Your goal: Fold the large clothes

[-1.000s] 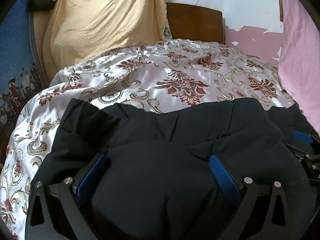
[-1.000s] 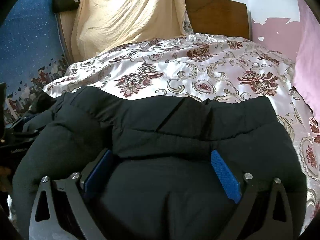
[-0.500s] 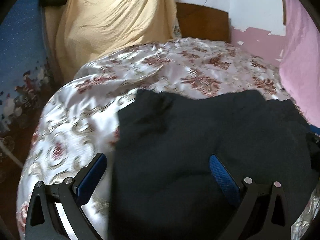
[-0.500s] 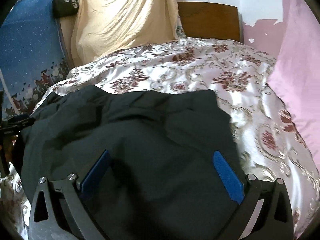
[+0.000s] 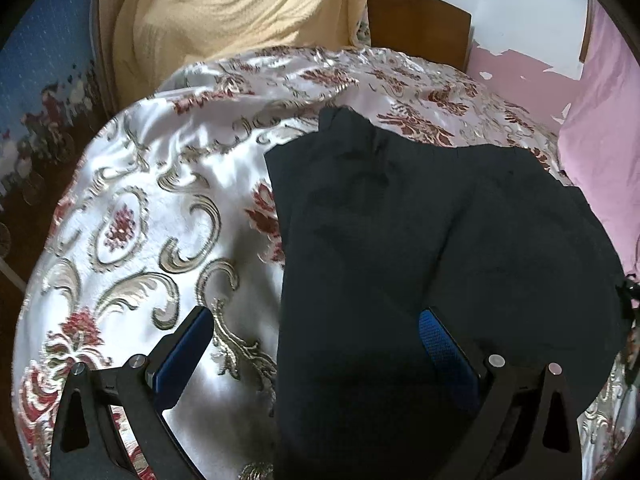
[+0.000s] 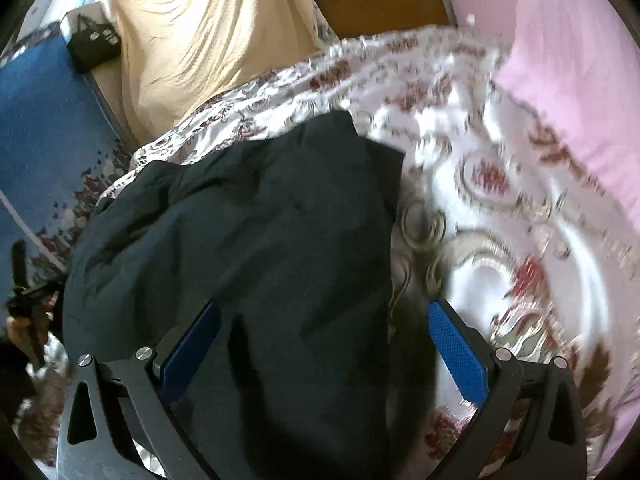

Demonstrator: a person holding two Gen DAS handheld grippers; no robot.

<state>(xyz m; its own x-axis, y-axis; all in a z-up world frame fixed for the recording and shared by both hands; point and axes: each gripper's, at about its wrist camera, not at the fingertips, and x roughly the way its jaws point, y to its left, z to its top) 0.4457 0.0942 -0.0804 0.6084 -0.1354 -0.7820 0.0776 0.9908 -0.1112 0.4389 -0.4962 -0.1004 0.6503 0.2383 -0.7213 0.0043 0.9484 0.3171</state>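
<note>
A black padded garment (image 5: 440, 240) lies folded on the floral satin bedspread (image 5: 140, 208). My left gripper (image 5: 316, 344) hovers open over its left edge, with its right pad above the cloth and its left pad above the bedspread. In the right wrist view the same garment (image 6: 248, 240) fills the lower left. My right gripper (image 6: 324, 340) stands open over its right edge, one pad above the cloth and one above the bedspread (image 6: 520, 220). Nothing sits between either pair of fingers. This view is blurred.
A yellow cloth (image 5: 224, 12) hangs behind the bed beside a wooden headboard (image 5: 416, 16). Pink fabric (image 5: 604, 128) borders the right side. A blue patterned hanging (image 6: 44, 128) and a black bag (image 6: 94, 42) are at the left. Part of the other gripper (image 6: 24, 296) shows at far left.
Both grippers have drawn apart and swung outward: the left toward the garment's left edge, the right toward its right edge. The garment now lies narrower, with more bedspread showing on both sides.
</note>
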